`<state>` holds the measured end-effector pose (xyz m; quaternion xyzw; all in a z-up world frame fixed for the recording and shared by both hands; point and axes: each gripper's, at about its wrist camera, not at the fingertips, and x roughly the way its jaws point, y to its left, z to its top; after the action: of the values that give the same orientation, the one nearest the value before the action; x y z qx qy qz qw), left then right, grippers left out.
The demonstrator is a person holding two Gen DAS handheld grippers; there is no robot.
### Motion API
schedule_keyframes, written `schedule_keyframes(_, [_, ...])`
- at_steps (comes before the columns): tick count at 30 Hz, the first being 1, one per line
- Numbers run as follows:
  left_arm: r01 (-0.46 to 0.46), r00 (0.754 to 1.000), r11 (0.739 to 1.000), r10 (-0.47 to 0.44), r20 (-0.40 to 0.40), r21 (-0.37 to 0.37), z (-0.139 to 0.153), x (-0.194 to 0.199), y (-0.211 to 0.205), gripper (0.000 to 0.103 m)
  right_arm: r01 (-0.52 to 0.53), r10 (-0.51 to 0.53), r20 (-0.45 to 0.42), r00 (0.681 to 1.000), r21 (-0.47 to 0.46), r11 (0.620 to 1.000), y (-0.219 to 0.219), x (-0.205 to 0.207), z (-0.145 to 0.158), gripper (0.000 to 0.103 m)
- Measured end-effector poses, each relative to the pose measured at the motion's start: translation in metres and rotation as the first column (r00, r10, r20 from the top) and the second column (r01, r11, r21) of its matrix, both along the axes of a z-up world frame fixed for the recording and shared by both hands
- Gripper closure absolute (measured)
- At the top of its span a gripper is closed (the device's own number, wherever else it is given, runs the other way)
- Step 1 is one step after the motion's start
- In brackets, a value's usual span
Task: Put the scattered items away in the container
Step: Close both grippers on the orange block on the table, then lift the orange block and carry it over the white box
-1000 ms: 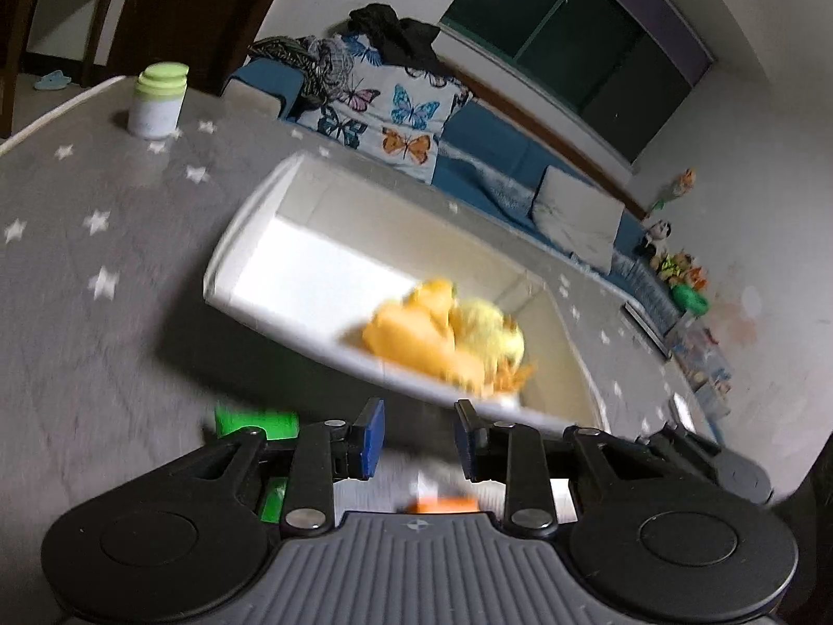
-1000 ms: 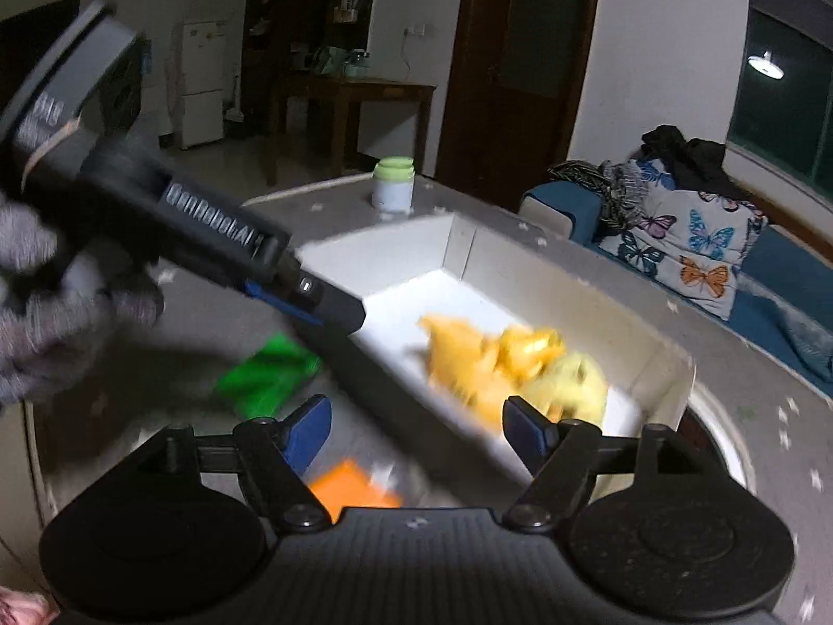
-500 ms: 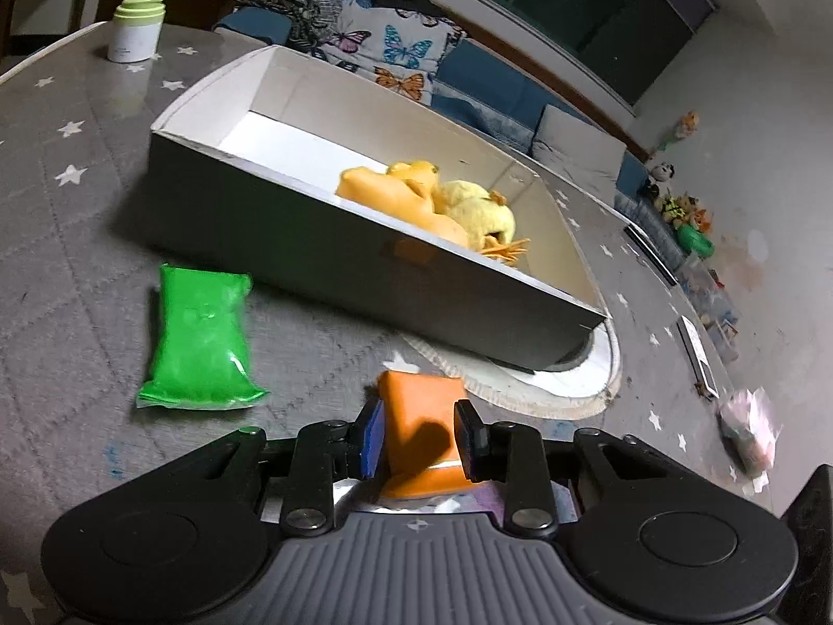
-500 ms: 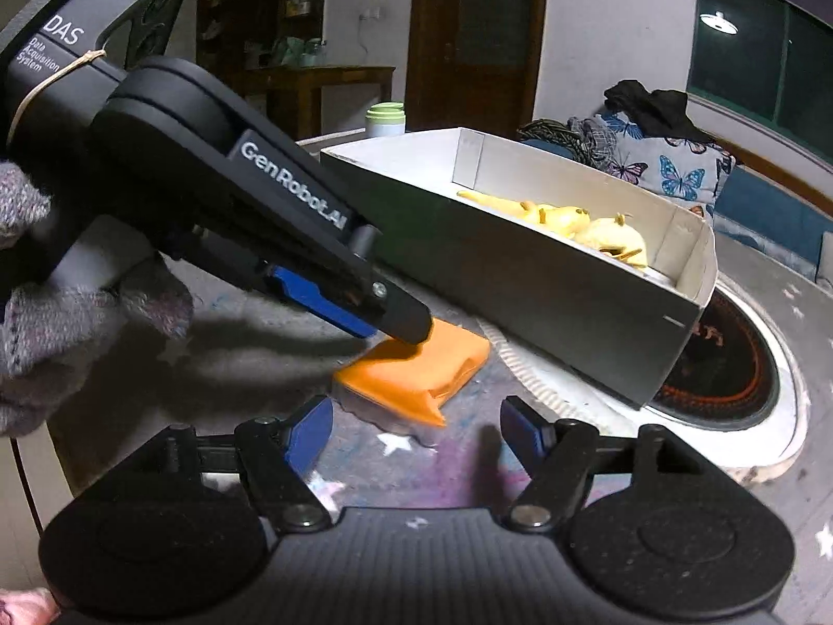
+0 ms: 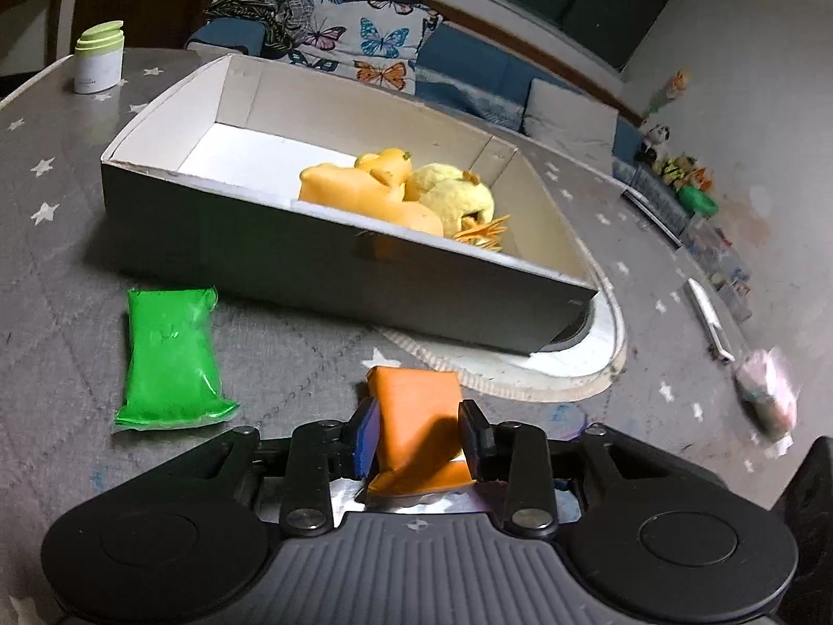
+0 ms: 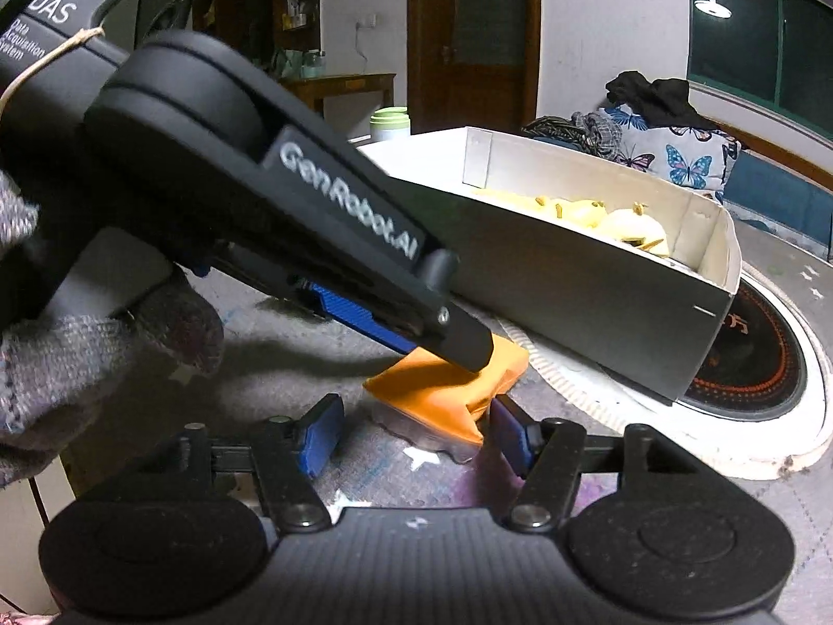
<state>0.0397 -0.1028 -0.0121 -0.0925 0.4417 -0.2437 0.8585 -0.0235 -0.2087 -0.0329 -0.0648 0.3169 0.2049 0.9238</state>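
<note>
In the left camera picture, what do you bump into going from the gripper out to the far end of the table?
left gripper → orange packet → grey box with yellow toys → white bottle with green cap

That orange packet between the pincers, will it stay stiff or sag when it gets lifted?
The orange packet looks soft: it seems dented where the left gripper pinches it, so it will probably sag. Its shiny plastic wrap may be slippery. Flat like the green packet, it shouldn't roll.
</note>
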Motion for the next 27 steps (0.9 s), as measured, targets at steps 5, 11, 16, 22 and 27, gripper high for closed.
schedule_keyframes(5, [-0.002,1.0,1.0,0.002,0.008,0.009,-0.0019,-0.0017,-0.002,0.065,0.003,-0.003,0.002,1.0,0.011,1.0,-0.0013,-0.0012,-0.0006,0.04])
schedule_keyframes(11, [0.001,1.0,1.0,0.0,-0.025,0.008,-0.0032,0.0013,-0.0042,0.06,0.002,-0.002,0.011,1.0,0.017,1.0,-0.0023,-0.0009,-0.0023,0.038])
schedule_keyframes(16, [0.003,0.998,1.0,-0.002,-0.056,0.015,-0.0036,0.0045,-0.0066,0.06,0.006,-0.007,0.013,1.0,0.028,1.0,-0.0031,-0.0014,-0.0041,0.038])
schedule_keyframes(22, [0.009,0.999,1.0,-0.009,-0.05,0.017,-0.0063,0.0044,-0.0079,0.058,0.006,-0.007,0.01,1.0,0.041,0.999,-0.0045,0.0006,-0.0034,0.038])
schedule_keyframes(27, [-0.007,0.999,1.0,0.008,-0.053,0.013,-0.0059,0.0032,-0.0078,0.059,0.008,-0.009,0.007,1.0,0.065,0.998,-0.0066,-0.0008,-0.0025,0.038])
